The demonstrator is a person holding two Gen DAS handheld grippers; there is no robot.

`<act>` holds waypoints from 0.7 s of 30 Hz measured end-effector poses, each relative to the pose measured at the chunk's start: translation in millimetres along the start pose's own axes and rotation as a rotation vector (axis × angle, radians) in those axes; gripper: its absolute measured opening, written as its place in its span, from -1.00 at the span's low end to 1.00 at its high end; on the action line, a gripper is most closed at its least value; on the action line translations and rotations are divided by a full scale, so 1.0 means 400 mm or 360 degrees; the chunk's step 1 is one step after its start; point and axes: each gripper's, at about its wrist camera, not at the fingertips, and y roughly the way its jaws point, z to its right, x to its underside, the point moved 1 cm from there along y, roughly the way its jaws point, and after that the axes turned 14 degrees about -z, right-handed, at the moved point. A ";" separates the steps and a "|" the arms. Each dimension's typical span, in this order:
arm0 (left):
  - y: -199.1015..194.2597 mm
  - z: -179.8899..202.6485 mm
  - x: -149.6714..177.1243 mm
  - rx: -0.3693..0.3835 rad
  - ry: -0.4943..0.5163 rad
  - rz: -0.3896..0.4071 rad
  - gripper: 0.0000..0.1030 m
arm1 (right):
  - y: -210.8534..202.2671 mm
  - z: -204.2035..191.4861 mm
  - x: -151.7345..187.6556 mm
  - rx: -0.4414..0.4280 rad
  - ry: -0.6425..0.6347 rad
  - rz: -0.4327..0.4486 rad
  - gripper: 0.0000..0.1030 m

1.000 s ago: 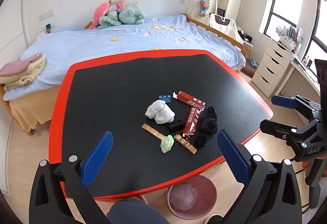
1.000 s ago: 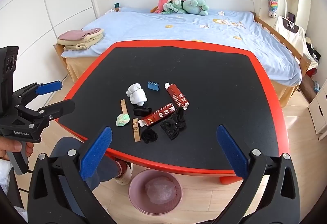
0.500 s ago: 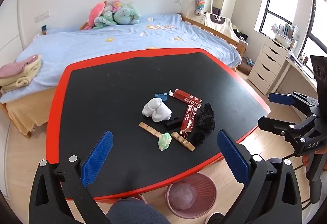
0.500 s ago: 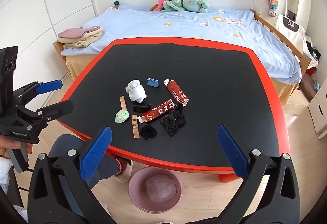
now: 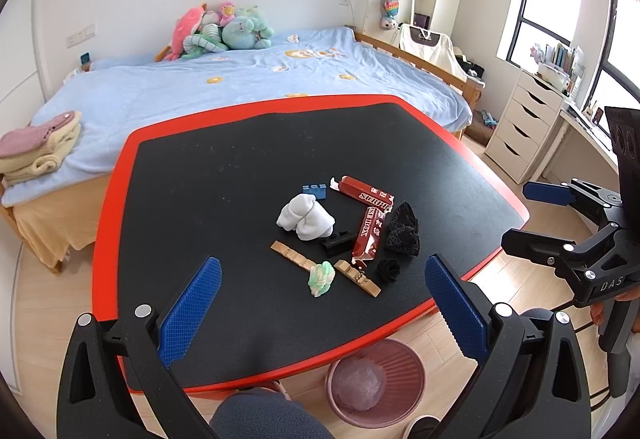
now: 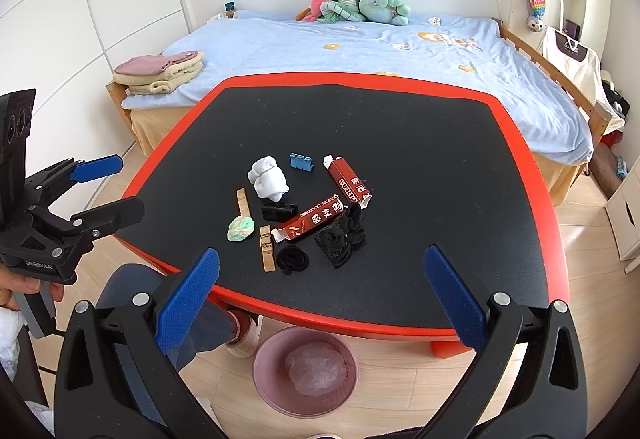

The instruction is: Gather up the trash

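A small heap of litter lies on the black table [image 5: 112,207]: a white crumpled wad [image 5: 306,217], two red cartons [image 5: 370,235] [image 6: 349,183], a green wad [image 5: 321,279], black mesh scraps [image 6: 340,239], wooden strips [image 5: 292,255], a black clip [image 6: 279,211] and a blue block [image 6: 301,161]. My left gripper [image 5: 321,271] hovers open above the near edge, nothing between its blue pads. My right gripper [image 6: 320,259] is open too, held off the table's front right and empty. A pink bin [image 6: 306,371] stands on the floor under the near edge.
A bed with a blue cover [image 5: 240,87] and plush toys [image 5: 224,31] lies behind the table. Folded towels [image 6: 160,73] rest on its corner. White drawers [image 5: 524,131] stand at the right. A person's knee [image 5: 264,415] shows below the table edge.
Both wrist views have drifted slightly, with the table and litter shifting a little in frame. Both grippers stay open and empty. No object on the table has moved.
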 end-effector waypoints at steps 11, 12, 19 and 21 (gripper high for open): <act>-0.002 0.003 -0.001 0.0002 0.0008 -0.0008 0.90 | 0.011 -0.005 -0.005 -0.0010 -0.0003 -0.0022 0.95; -0.002 0.003 0.000 0.0000 0.0009 -0.0008 0.90 | 0.012 -0.007 -0.005 -0.0011 -0.0004 -0.0025 0.95; 0.005 0.003 0.002 0.0003 0.0003 -0.0018 0.90 | 0.016 -0.002 -0.005 -0.0015 -0.0003 -0.0024 0.95; 0.012 -0.001 -0.001 0.0005 0.0000 -0.0024 0.90 | 0.018 -0.003 -0.005 -0.0017 -0.0002 -0.0027 0.95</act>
